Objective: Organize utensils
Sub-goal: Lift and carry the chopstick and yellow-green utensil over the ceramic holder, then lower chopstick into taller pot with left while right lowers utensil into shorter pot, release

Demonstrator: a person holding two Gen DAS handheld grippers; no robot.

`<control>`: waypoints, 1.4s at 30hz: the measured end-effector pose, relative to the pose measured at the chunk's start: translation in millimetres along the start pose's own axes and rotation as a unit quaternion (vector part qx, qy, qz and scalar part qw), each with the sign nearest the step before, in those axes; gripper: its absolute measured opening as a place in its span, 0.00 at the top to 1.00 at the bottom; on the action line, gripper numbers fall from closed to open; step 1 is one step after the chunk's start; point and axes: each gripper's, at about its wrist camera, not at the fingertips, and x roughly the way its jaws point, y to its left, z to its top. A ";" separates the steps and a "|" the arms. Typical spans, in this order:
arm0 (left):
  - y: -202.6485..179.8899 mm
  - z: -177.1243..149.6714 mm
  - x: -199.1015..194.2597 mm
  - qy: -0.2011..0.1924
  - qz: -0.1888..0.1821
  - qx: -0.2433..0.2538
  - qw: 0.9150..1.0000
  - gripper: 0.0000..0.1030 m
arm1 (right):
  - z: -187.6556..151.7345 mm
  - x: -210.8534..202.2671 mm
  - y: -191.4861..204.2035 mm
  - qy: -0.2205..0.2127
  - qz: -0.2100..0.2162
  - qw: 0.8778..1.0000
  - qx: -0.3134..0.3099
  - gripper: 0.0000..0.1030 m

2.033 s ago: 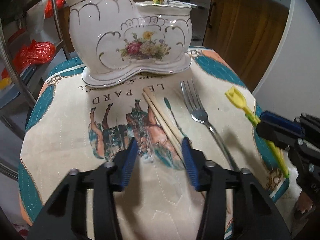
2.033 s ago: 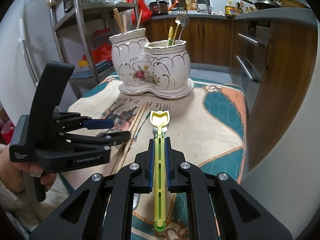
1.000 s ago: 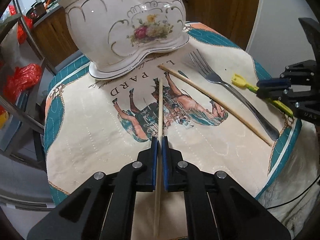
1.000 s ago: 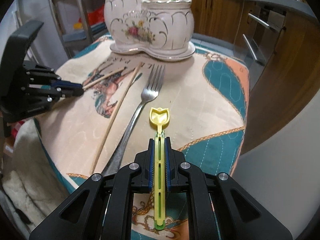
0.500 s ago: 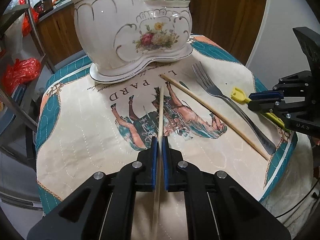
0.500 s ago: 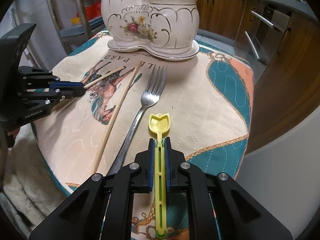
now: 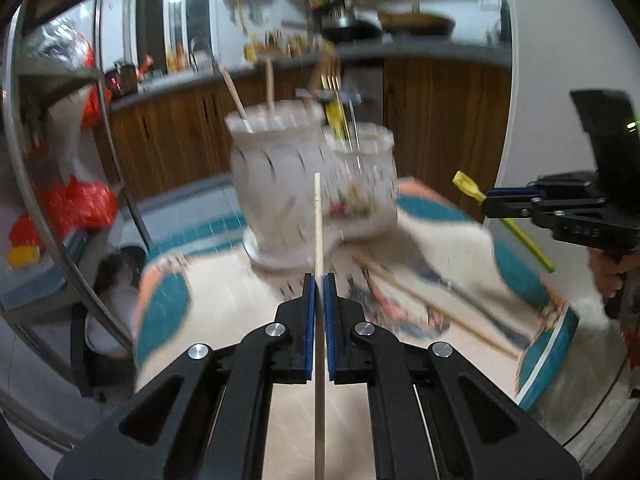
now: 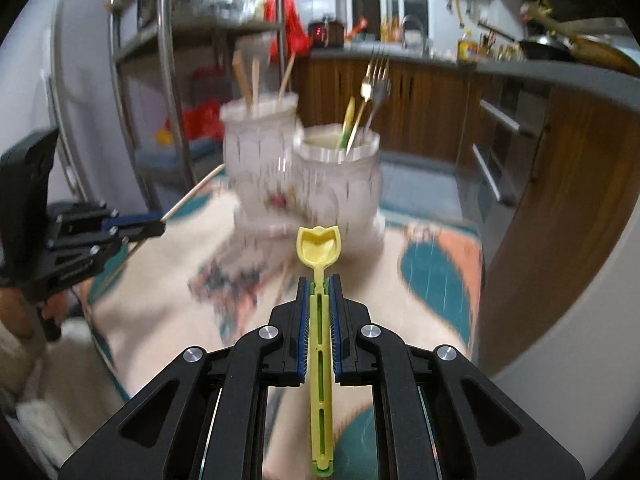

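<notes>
The left hand-held gripper [image 7: 316, 280] pinched a chopstick [image 7: 318, 224] whose long axis pointed up-frame at the taller ceramic holder compartment [image 7: 276, 184] (blurred). The right hand-held gripper [image 8: 319, 280] clamped a yellow spoon [image 8: 319, 246], aimed at the shorter compartment [image 8: 338, 176].

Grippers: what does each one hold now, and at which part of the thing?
The left gripper is shut on a chopstick, around mid-length. The right gripper is shut on a yellow spoon, on the handle just behind the bowl.
</notes>
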 end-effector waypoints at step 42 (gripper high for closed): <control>56.5 112.7 74.6 -0.228 0.011 -0.119 0.966 0.96 | 100.0 89.6 -27.0 -0.235 -0.010 0.969 0.070 0.90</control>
